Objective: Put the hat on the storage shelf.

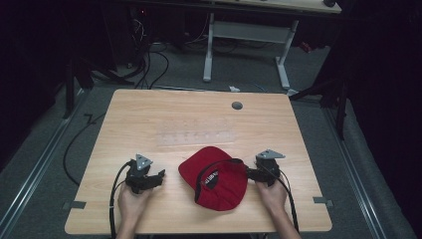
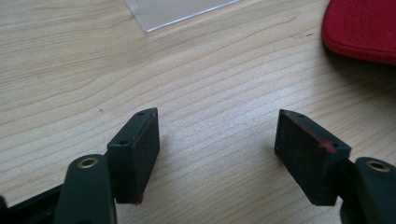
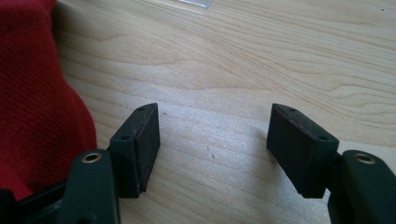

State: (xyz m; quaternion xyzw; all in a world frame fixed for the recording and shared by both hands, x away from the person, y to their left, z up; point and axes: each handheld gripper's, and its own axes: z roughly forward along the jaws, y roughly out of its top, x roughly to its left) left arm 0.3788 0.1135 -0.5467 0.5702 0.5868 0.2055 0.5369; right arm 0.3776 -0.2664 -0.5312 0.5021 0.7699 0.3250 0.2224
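Observation:
A red cap (image 1: 222,186) lies upside down on the wooden table (image 1: 149,114), near the front edge, its black inner band and label facing up. My left gripper (image 1: 159,175) rests on the table a short way left of the cap, jaws wide apart over bare wood. In the left gripper view the gripper (image 2: 217,126) is open and the cap's edge (image 2: 362,28) sits at the upper right. My right gripper (image 1: 253,172) is at the cap's right side. In the right gripper view it (image 3: 215,121) is open, with the cap's red cloth (image 3: 37,93) just left of its left jaw.
A clear plastic sheet (image 1: 196,135) lies flat on the table beyond the cap, its corner also in the left gripper view (image 2: 177,11). A grey grommet hole (image 1: 237,105) is near the far edge. Another desk's white legs (image 1: 208,50) and cables stand on the floor behind.

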